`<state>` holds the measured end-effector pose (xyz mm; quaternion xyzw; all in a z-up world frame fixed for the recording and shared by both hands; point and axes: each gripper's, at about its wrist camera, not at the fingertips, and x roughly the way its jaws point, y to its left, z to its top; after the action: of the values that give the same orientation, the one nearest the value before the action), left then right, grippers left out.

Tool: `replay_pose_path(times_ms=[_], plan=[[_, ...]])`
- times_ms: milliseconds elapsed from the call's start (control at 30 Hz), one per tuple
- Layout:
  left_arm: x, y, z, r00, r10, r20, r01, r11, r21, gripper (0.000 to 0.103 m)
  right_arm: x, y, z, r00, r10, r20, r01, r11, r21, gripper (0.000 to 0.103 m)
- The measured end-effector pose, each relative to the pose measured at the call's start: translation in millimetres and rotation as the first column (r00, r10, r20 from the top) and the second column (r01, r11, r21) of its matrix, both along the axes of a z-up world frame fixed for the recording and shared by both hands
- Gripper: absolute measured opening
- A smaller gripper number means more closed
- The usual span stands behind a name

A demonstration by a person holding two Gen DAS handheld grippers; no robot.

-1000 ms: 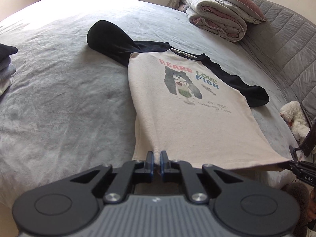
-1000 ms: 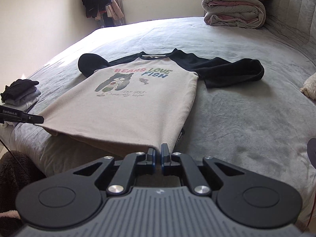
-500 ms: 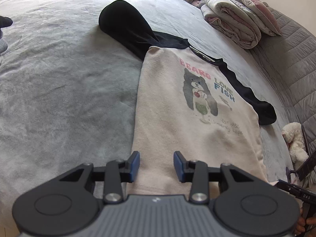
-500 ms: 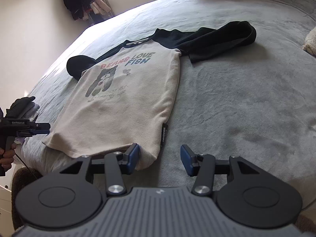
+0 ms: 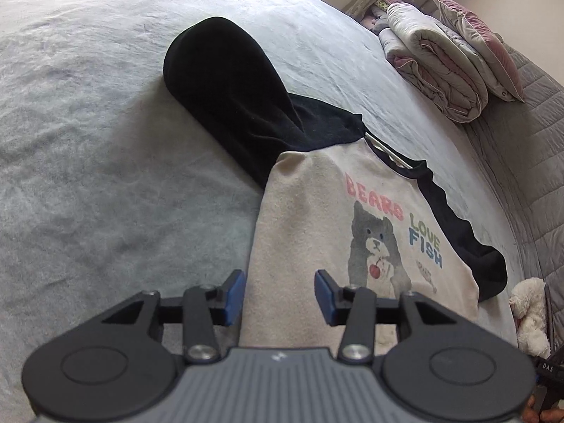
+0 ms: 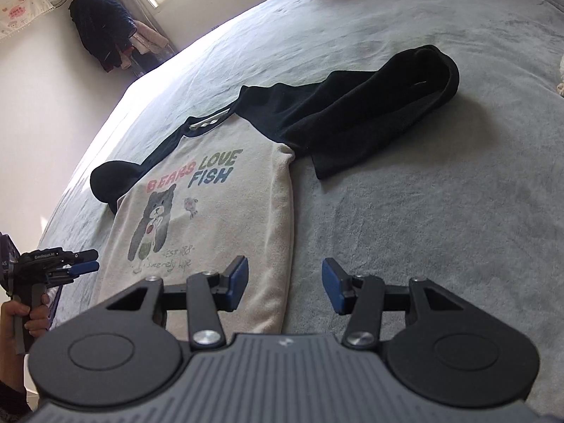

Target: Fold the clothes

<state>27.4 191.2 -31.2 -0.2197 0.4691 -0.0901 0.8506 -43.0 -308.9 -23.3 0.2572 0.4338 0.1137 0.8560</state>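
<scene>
As left gripper [image 5: 279, 294] opens, pitched down over shirt [image 5: 317, 232].

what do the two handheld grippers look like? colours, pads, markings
Both match: the left gripper and right gripper have black linkage arms with silver pivot screws, blue pads, two round black discs and a ribbed grey body with a small white logo. In the right wrist view, the left unit's side carries small white lettering, too small to read reliably.

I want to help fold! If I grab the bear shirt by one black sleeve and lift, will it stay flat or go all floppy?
Probably floppy: the bear shirt lies limp on the bed, and its black sleeve already bunches. It looks soft and light, so the rest would likely dangle and drag.
</scene>
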Motion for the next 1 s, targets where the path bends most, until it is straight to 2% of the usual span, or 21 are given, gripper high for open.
replay_pose_path(times_ms=[233, 367, 433, 500, 733, 833, 867, 1000], plan=[[53, 4, -8, 0.998, 0.065, 0.017, -0.064, 0.997, -0.048, 0.045, 53, -24, -31, 0.993, -0.111, -0.051, 0.119, 0.972, 0.202, 0.051], [64, 15, -4, 0.988, 0.151, 0.027, -0.151, 0.989, -0.009, 0.045, 66, -36, -36, 0.987, -0.152, -0.047, 0.159, 0.947, 0.279, 0.051], [65, 25, -5, 0.979, 0.202, 0.02, -0.202, 0.979, -0.005, 0.044, 68, -39, -36, 0.987, -0.158, -0.04, 0.163, 0.941, 0.295, 0.051], [66, 31, -8, 0.973, 0.229, 0.022, -0.23, 0.973, 0.005, 0.038, 71, -41, -36, 0.986, -0.16, -0.04, 0.165, 0.938, 0.305, 0.051], [77, 23, -15, 0.977, 0.205, 0.053, -0.205, 0.979, -0.009, 0.035, 71, -43, -34, 0.984, -0.172, -0.04, 0.176, 0.93, 0.322, 0.051], [83, 10, -19, 0.985, 0.168, 0.042, -0.168, 0.986, -0.01, 0.016, 68, -43, -32, 0.985, -0.17, -0.031, 0.171, 0.936, 0.308, 0.051], [84, 6, -20, 0.987, 0.153, 0.04, -0.154, 0.988, 0.005, 0.005, 67, -44, -32, 0.985, -0.17, -0.028, 0.17, 0.937, 0.304, 0.051], [83, -10, -9, 0.992, 0.089, 0.085, -0.104, 0.977, 0.184, 0.004, 64, -45, -31, 0.985, -0.173, -0.019, 0.171, 0.94, 0.296, 0.051]])
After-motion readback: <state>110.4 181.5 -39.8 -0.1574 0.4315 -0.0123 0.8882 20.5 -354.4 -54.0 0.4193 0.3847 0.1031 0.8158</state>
